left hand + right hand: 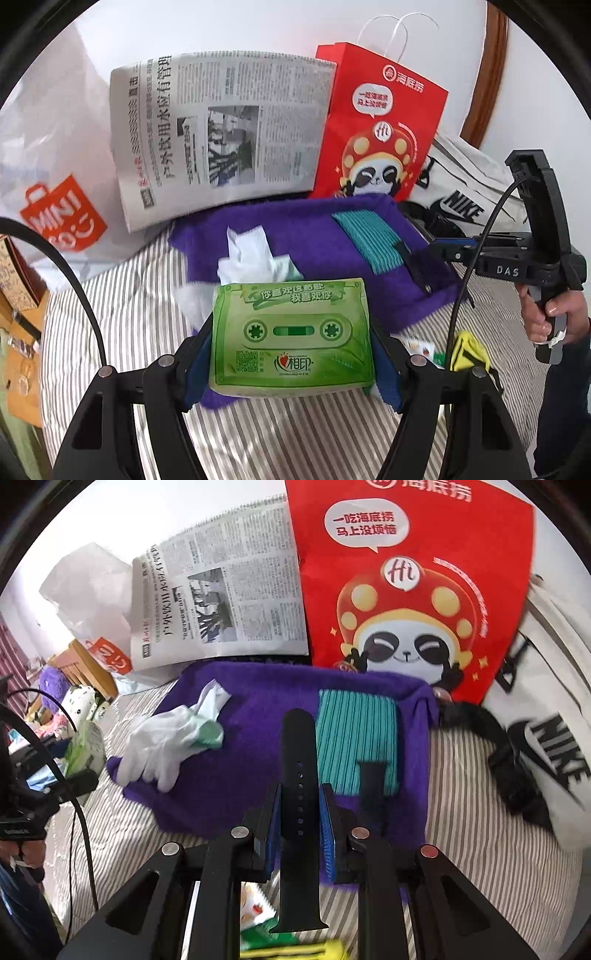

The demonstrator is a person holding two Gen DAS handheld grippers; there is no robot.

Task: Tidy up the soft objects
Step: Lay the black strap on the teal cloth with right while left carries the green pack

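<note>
My left gripper (291, 354) is shut on a green tissue pack (291, 336) and holds it above the near edge of a purple towel (325, 240). My right gripper (299, 812) is shut on a black watch strap (299, 775), held over the purple towel (251, 760); it also shows in the left wrist view (439, 254). On the towel lie white gloves (162, 746), a teal striped cloth (354, 738) and a second black strap piece (373, 786). The gloves (251, 254) and teal cloth (373, 236) also show in the left wrist view.
The towel lies on a striped bedsheet (147, 332). Behind it stand a newspaper (221, 129), a red paper bag (380, 129), a white Miniso bag (55, 206) and a white Nike bag (546, 746). A yellow item (469, 350) and small packets lie near the towel's right side.
</note>
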